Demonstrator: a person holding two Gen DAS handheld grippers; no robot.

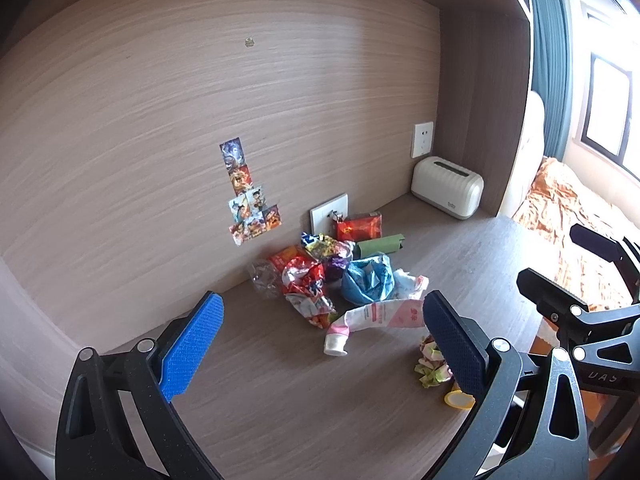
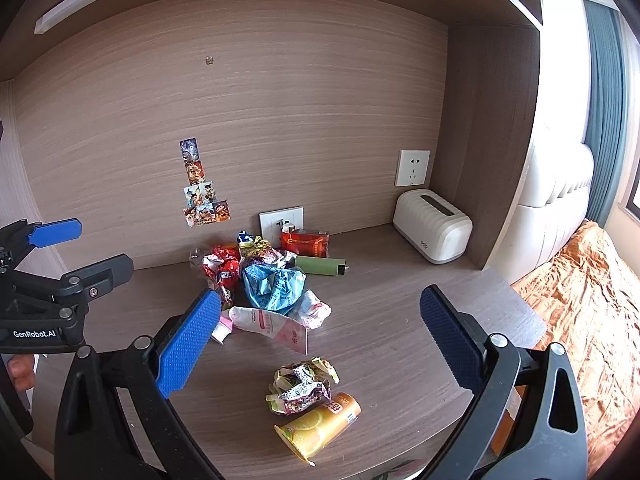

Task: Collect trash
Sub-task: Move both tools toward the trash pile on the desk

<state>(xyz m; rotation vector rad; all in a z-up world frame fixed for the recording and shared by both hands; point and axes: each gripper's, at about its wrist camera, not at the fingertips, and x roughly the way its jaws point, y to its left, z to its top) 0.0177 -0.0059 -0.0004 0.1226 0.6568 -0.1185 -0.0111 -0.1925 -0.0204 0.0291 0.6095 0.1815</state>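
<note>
A heap of trash lies on the wooden desk near the back wall: red snack wrappers, a crumpled blue bag, a pink-white squeezed tube, a green tube and a red box. Nearer lie a crumpled green wrapper and a yellow cup on its side. My left gripper is open and empty above the desk. My right gripper is open and empty above the crumpled wrapper.
A white ribbed tissue box stands in the back right corner. Wall sockets and stickers are on the back panel. The desk's right edge borders a bed with an orange cover.
</note>
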